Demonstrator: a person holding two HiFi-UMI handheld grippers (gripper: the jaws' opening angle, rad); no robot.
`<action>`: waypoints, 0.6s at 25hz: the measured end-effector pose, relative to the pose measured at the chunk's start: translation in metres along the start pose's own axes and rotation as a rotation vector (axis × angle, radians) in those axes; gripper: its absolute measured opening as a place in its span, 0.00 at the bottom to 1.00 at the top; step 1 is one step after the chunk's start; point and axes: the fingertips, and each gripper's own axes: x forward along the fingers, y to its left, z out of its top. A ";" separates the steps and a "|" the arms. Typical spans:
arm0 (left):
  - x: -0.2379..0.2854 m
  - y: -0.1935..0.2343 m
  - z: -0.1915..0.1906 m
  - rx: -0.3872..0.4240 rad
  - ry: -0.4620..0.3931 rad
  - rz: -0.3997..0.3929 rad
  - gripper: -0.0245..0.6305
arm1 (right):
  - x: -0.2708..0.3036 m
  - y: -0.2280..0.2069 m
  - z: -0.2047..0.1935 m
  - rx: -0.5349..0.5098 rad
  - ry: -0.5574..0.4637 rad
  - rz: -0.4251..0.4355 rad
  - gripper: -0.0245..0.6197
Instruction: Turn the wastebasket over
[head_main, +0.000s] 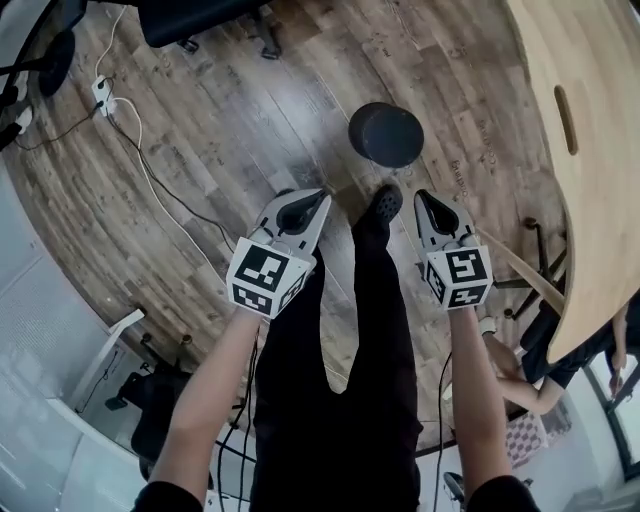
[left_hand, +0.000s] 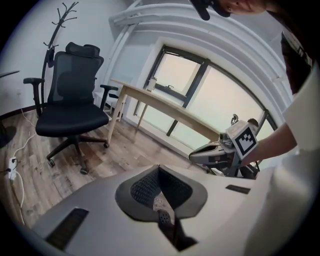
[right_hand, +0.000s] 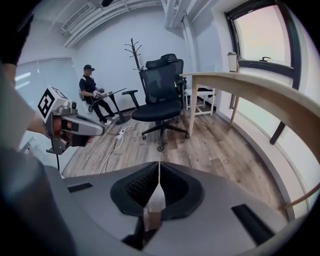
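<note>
The wastebasket (head_main: 385, 134) is a dark round bin standing on the wooden floor, seen from above just ahead of the person's shoe (head_main: 385, 203). It does not show in either gripper view. My left gripper (head_main: 318, 198) hangs to the left of the shoe, short of the bin, with its jaws shut and empty (left_hand: 159, 172). My right gripper (head_main: 422, 198) is level with it on the other side, below and right of the bin, also shut on nothing (right_hand: 159, 170). Each gripper shows in the other's view: the right gripper (left_hand: 200, 156) and the left gripper (right_hand: 97, 131).
A curved wooden table (head_main: 590, 150) fills the right side. A black office chair (right_hand: 162, 92) stands beside a desk (right_hand: 240, 82). A power strip with white cable (head_main: 103, 95) lies at far left. A seated person (right_hand: 92, 90) and a coat stand (right_hand: 135, 52) are at the back.
</note>
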 end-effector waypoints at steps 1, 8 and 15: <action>0.012 0.003 -0.009 -0.010 0.007 0.010 0.06 | 0.010 -0.006 -0.007 -0.012 0.012 0.009 0.09; 0.106 0.029 -0.089 -0.084 0.082 0.048 0.06 | 0.088 -0.045 -0.056 -0.163 0.117 0.104 0.09; 0.169 0.058 -0.152 -0.158 0.113 0.097 0.11 | 0.154 -0.087 -0.109 -0.251 0.249 0.147 0.33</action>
